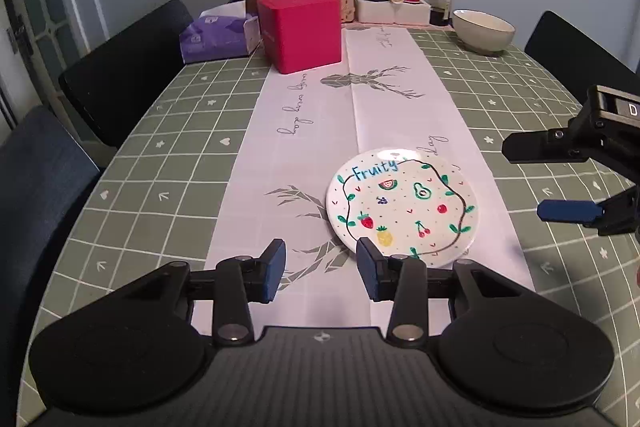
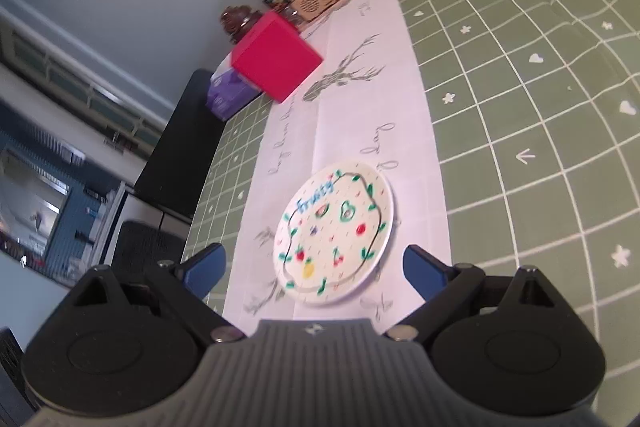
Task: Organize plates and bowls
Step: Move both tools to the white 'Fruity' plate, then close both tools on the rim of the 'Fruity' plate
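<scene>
Green gridded tablecloth [image 1: 160, 155]: fruit-printed plate [image 1: 402, 205] near (rigid, glazed, breakable); we'd take its rim. Left gripper [image 1: 321, 269] and right gripper [image 2: 314, 267] both open, empty.

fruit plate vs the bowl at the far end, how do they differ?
The plate is flat and shallow; the bowl is deep and round-sided.
The plate is white with painted fruit and the word "Fruity"; the bowl is plain, grey-green outside and pale inside.
The plate lies on the white runner near the grippers; the bowl stands far back on the green checked cloth.
Both sit upright, empty and ungripped.
</scene>
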